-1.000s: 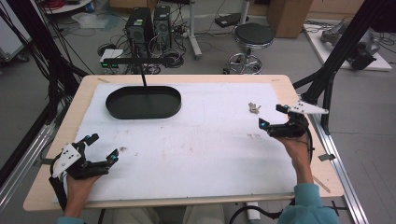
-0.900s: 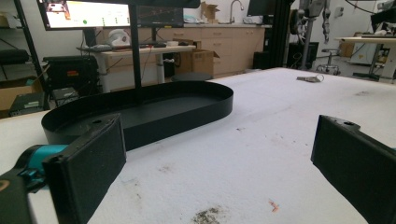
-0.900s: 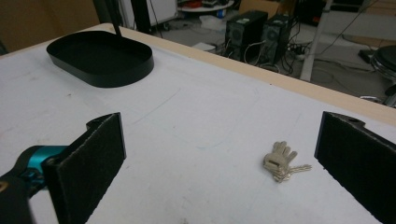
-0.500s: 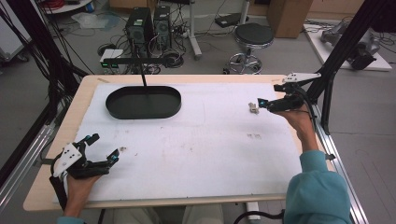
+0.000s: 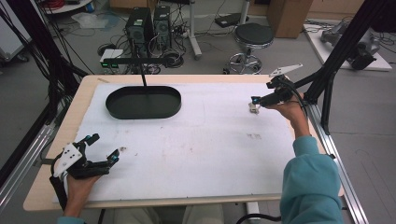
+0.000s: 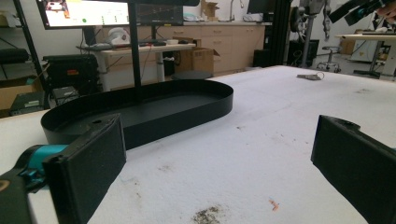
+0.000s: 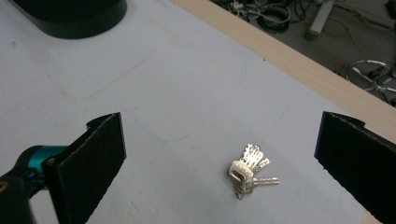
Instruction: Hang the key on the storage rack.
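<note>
Right gripper view: the right gripper's point(image 7: 219, 172) fingers spread wide over a fanned bunch of small silver metal keys point(image 7: 249, 169) lying flat on the white counter point(image 7: 177, 93), one blade pointing right.

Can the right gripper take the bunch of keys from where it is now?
Probably yes. The right gripper hovers just over the bunch of keys with its jaws wide open; the keys lie between them on bare white table cover, nothing in the way.

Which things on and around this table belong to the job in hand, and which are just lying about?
Belonging to the job:
- small bunch of silver metal keys
- right gripper, open just above the keys
- black oval metal tray, possibly the destination

Lying about:
- left gripper, open, idle at the near edge
- round black stool
- black computer towers
</note>
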{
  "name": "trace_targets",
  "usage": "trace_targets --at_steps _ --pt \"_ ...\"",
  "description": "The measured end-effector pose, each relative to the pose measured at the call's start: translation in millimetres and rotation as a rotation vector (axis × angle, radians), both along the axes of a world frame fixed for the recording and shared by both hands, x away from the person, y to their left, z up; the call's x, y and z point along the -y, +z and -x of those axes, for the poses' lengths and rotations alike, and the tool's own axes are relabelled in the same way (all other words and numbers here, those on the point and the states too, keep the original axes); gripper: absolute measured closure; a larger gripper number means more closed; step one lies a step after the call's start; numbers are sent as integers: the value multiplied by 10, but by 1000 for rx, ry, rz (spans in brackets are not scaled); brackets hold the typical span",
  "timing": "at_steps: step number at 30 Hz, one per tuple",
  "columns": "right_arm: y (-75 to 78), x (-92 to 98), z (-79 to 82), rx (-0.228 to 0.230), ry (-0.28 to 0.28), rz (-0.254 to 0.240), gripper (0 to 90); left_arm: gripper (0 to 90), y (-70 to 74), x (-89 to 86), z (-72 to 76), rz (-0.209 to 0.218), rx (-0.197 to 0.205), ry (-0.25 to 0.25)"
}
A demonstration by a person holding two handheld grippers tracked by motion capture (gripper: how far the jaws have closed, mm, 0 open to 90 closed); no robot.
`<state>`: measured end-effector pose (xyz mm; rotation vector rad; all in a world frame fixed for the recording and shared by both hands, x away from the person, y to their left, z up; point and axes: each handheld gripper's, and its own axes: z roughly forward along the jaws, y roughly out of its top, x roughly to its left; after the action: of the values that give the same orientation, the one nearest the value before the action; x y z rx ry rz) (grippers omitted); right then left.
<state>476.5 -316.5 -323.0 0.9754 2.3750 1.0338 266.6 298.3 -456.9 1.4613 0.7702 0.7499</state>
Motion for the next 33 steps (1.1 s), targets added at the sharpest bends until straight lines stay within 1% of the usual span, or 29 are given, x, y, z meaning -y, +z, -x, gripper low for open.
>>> trace_targets --at_steps 1,2,3,4,5,7,8,10,13,14,15,16,18,20,22,24,25,27,28,29,30,31,33 --pt "-18 -1 -31 -7 2 13 11 36 0 1 0 1 -1 0" --pt "-49 -1 -77 -32 -1 23 11 36 0 1 0 1 -1 0" --pt "-49 -1 -77 -32 -1 23 11 36 0 1 0 1 -1 0" --pt "-65 -3 -100 -50 -2 27 11 36 1 1 0 -1 0 1" --pt "-82 -1 -128 -58 2 41 11 36 0 3 1 1 -2 0" --pt "-115 -7 -170 -87 -1 43 11 36 1 3 0 -4 0 0" --pt "-148 -10 -216 -120 -8 51 11 36 0 6 1 -3 0 1" --pt "-191 -12 -255 -155 -13 47 11 36 1 7 2 -3 1 1" --pt "-236 -2 -292 -168 -12 57 12 36 0 7 3 -4 2 4" --pt "-279 5 -318 -196 -23 66 12 36 1 6 4 -6 3 3" --pt "-279 5 -318 -196 -23 66 12 36 0 7 5 -5 3 2" --pt "-316 23 -338 -230 -38 66 12 36 0 7 5 -5 3 2" --pt "-335 36 -350 -239 -44 67 12 36 0 9 4 -2 2 4" --pt "-377 60 -371 -266 -58 67 12 36 0 9 4 -3 2 4" --pt "-421 78 -395 -290 -70 85 12 36 0 8 4 -3 2 4" --pt "-439 77 -404 -297 -74 86 15 36 0 8 4 -4 3 5" --pt "-449 79 -413 -306 -73 92 47 36 0 9 4 -4 4 4" --pt "-478 69 -430 -322 -68 98 49 36 0 10 5 -8 4 5" --pt "-516 64 -453 -338 -70 98 49 36 0 11 6 -7 5 6" --pt "-516 64 -453 -338 -70 98 49 36 0 10 8 -6 4 5" --pt "-537 62 -464 -351 -78 97 52 36 -1 9 7 -6 5 5" --pt "-557 66 -482 -354 -77 103 58 36 0 8 7 -6 4 3" --pt "-608 59 -508 -377 -82 115 71 36 0 6 6 -5 4 4"
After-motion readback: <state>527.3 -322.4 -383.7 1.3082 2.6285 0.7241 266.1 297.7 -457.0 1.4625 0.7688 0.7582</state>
